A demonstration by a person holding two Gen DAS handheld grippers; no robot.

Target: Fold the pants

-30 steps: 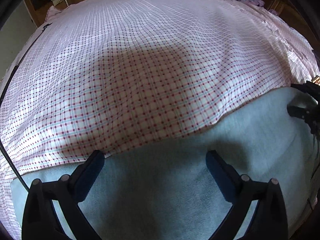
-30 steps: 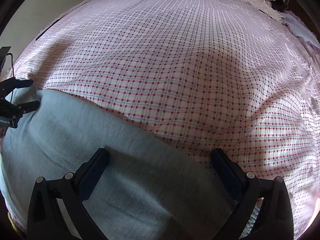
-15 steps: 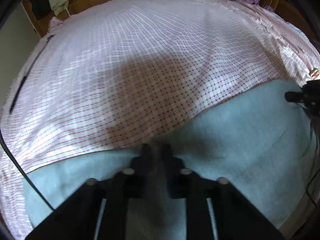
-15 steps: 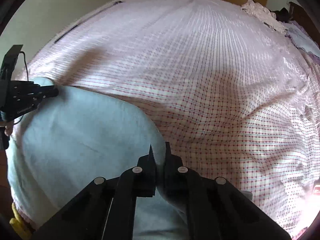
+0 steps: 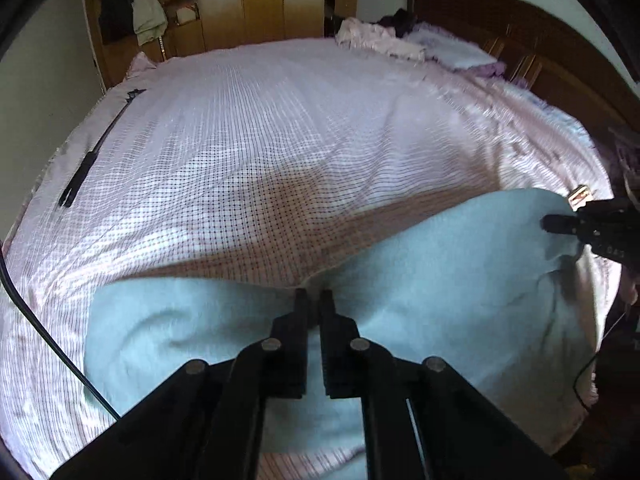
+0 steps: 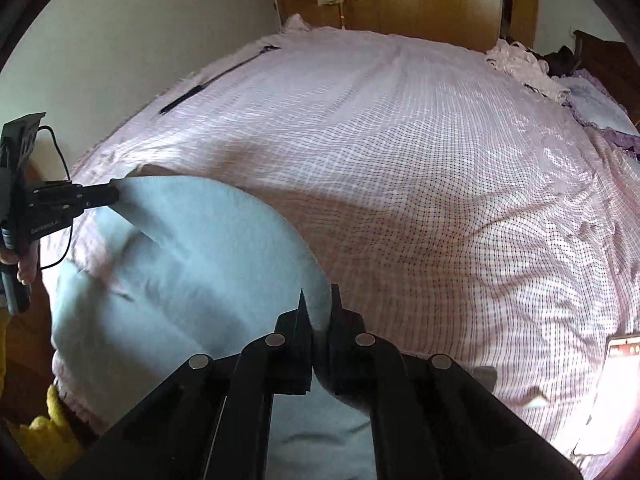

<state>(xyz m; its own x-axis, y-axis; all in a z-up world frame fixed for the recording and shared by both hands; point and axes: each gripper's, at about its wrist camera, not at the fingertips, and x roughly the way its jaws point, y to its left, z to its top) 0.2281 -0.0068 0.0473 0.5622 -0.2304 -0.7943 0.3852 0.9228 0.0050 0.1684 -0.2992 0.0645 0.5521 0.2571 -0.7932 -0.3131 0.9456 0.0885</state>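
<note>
**Both grippers clamped on the pants edge, cloth lifted off the bed**

Since 1 second ago both pairs of jaws have gone from wide open over the flat cloth to shut on it, and the far edge of the pants now rises off the bedspread, with more of the room in sight beyond the bed.

Item 1, left gripper (image 5: 314,300): jaws drawn together, only a narrow slit between the 2 fingers. A pinch of the pants' far edge sits at their tips. From the right wrist view this same gripper (image 6: 110,196) reaches in from the left side and holds a raised corner of the cloth; a hand (image 6: 18,264) grips its handle.

Item 2, right gripper (image 6: 318,300): jaws closed on a fold of the cloth, which stands up between the fingers. From the left wrist view it (image 5: 550,223) shows at the right side, nipping the other corner.

Item 3, pants (image 5: 440,280), pale blue, soft-looking: stretched between the 2 grippers, far edge lifted, the rest sagging toward the near side of the bed.

Item 4, bedspread (image 5: 280,140), pink and white check: beneath the pants and spreading well beyond them; shadowed just past the lifted edge.

Item 5, black rod (image 5: 96,148): lying on the bedspread, well left of the pants.

Item 6, phone (image 6: 616,380), screen lit: on the bedspread, right of the pants.

Item 7, wooden wardrobe (image 5: 260,0): beyond the bed.
</note>
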